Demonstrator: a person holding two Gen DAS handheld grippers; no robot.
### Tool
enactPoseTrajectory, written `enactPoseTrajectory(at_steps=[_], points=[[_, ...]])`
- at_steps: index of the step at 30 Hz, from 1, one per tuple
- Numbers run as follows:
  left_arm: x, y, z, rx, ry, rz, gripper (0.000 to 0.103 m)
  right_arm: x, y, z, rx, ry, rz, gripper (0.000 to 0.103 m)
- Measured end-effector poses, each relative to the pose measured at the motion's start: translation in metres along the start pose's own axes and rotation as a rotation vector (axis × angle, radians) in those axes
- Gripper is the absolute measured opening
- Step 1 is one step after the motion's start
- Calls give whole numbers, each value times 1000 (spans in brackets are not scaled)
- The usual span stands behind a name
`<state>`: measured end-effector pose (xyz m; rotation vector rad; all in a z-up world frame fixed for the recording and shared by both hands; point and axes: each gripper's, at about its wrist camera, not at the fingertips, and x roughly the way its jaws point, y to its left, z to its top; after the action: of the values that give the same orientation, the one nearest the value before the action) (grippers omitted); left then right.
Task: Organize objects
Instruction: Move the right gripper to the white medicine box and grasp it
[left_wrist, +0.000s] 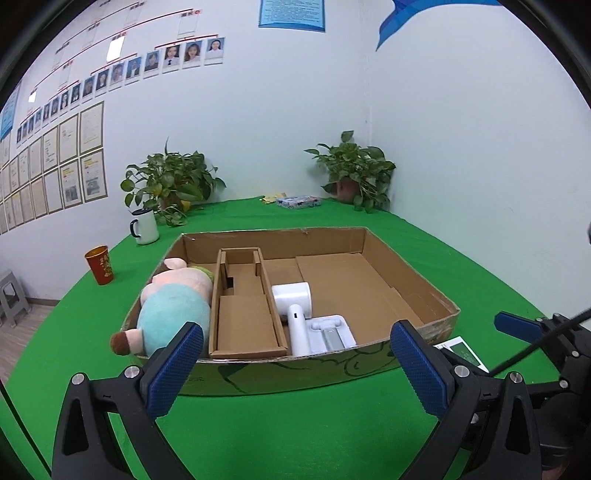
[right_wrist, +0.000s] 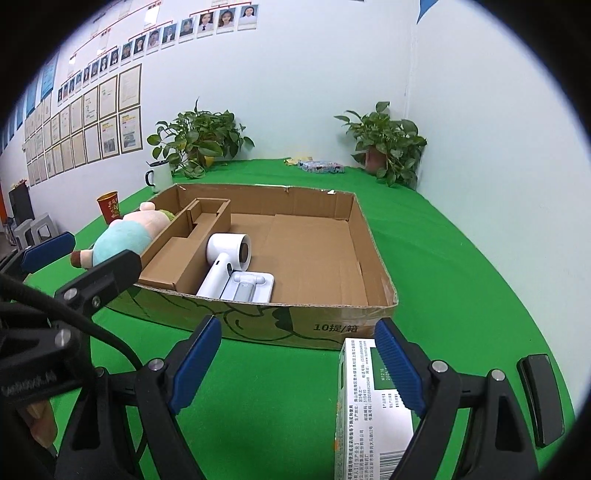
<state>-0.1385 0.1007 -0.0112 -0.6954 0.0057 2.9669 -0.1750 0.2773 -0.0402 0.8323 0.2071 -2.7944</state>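
Hovering side by side in front of the cardboard tray, both tools are released and hold nothing. The left tool faces the tray's near wall squarely with its blue pads spread wide, and seems to be waiting rather than reaching. The right tool is just as wide apart, and its right pad overlaps a green-and-white carton lying on the green counter just outside the tray. Whether that pad touches the carton I cannot tell; the other pad stands well clear of it, so nothing is gripped.

The tray's layout explains where things sit. A plush pig fills the narrow left bay, its foot poking over the near wall because it is too long for the space. A cardboard insert divides the tray, and just right of it a white hair dryer lies with its handle toward the near wall, touching a white moulded holder. The wide right part of the floor is bare — likely where the carton belongs.

Judging by this, the sorting is partly done, and the carton looks like the next item — the right tool would need to centre over it before closing. A mug, a red cup and two potted plants stand well apart on the counter.
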Motion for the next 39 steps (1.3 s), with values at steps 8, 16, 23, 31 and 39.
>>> enactPoseTrajectory(at_steps=[8,16,23,31,39], points=[[-13,16,-14,1,-3,104,102,-4,-15,-16,23,17,25,85],[-2,48,-65,-14,155,89,102,15,-80,-75,95,218,-55,85],[1,45,-92,-40,220,4,102,26,-76,-94,120,330,57,73],[2,47,-89,-111,283,-139,102,0,-35,-92,137,308,191,62],[29,39,-90,-241,427,-367,102,1,24,-93,7,332,259,82]])
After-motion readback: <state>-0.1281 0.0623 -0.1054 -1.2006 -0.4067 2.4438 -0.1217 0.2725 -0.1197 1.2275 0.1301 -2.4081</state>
